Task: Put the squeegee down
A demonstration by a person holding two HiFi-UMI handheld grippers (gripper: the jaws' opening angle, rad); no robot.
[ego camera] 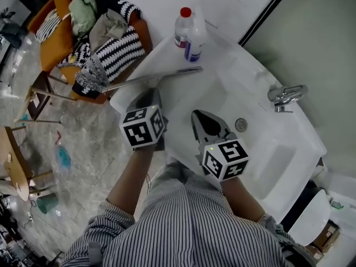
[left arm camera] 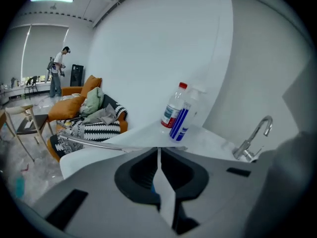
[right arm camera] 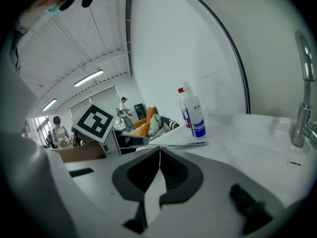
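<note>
The squeegee [ego camera: 150, 78], a long thin metal bar, lies across the near-left corner of the white sink counter [ego camera: 167, 52], one end hanging over the edge. It also shows as a silver bar [left arm camera: 99, 144] just beyond the left jaws and a thin line [right arm camera: 183, 144] in the right gripper view. My left gripper [ego camera: 150, 93] hovers just behind it, jaws shut with nothing between them [left arm camera: 158, 150]. My right gripper [ego camera: 196, 115] hangs over the basin, jaws shut and empty [right arm camera: 159, 150]. Neither touches the squeegee.
A red-capped bottle [ego camera: 182, 26] and a white spray bottle [ego camera: 194, 38] stand at the counter's far corner. The faucet [ego camera: 286, 95] is at the right, the drain [ego camera: 241, 124] in the basin. An orange sofa piled with clothes [ego camera: 94, 38] and wooden stools [ego camera: 22, 160] lie to the left.
</note>
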